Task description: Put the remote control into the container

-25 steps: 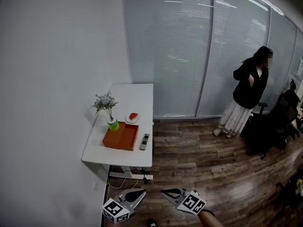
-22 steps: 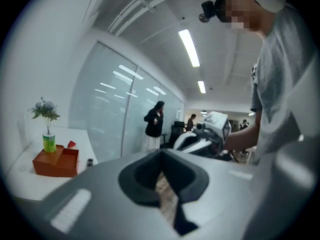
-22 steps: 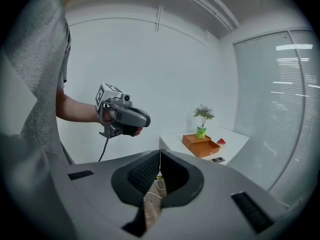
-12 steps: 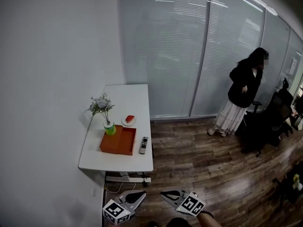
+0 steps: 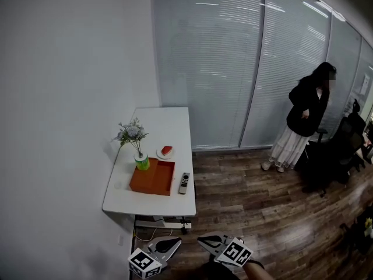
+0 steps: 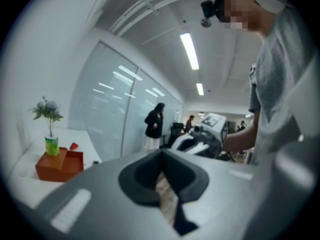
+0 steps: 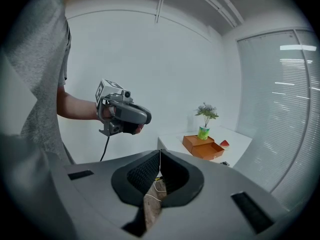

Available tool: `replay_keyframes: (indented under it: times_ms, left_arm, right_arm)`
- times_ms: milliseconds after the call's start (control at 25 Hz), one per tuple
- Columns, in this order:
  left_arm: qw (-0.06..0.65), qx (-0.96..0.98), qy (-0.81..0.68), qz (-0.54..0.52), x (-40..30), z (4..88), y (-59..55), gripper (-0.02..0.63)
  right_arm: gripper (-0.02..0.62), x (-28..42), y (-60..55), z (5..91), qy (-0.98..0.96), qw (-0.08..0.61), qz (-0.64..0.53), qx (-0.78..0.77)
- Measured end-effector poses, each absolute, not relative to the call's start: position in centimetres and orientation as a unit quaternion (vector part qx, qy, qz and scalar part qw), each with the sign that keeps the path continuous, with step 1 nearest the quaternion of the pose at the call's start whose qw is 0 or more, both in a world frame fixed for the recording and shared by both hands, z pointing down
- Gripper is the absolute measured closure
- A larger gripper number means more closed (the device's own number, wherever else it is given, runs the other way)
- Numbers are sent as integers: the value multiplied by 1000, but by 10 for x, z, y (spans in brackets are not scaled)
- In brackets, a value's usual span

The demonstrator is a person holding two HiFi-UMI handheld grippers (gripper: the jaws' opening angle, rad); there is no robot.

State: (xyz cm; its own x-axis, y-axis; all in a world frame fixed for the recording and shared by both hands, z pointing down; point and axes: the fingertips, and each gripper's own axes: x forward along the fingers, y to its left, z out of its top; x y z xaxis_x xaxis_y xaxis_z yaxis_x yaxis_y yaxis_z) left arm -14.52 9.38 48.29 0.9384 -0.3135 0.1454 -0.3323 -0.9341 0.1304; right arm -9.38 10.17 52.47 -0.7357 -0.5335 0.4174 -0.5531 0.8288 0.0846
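Our left claw point(image 5: 173, 242) is closed, jaws together with nothing between them. The right claw point(image 5: 202, 238) is closed and empty too. Both hang low over the floor point(image 5: 262, 214), well apart from the counter point(image 5: 166, 124). There the remote point(image 5: 185, 183) lies just right of the orange container point(image 5: 152, 178), outside it. A vase point(image 5: 141, 162) stands at the container's far corner. A person point(image 5: 308, 112) stands by the blinds point(image 5: 221, 69).

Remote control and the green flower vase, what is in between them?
The orange container sits between the remote control and the green vase on the white table, seen in the head view.
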Motion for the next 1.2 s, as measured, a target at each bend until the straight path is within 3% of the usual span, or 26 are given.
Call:
replay_keyframes:
  times_ms: [1200]
  left_arm:
    - [113, 971, -183, 101, -99, 493, 19, 610]
  right_arm:
    - [578, -43, 21, 541, -942, 210, 54, 256]
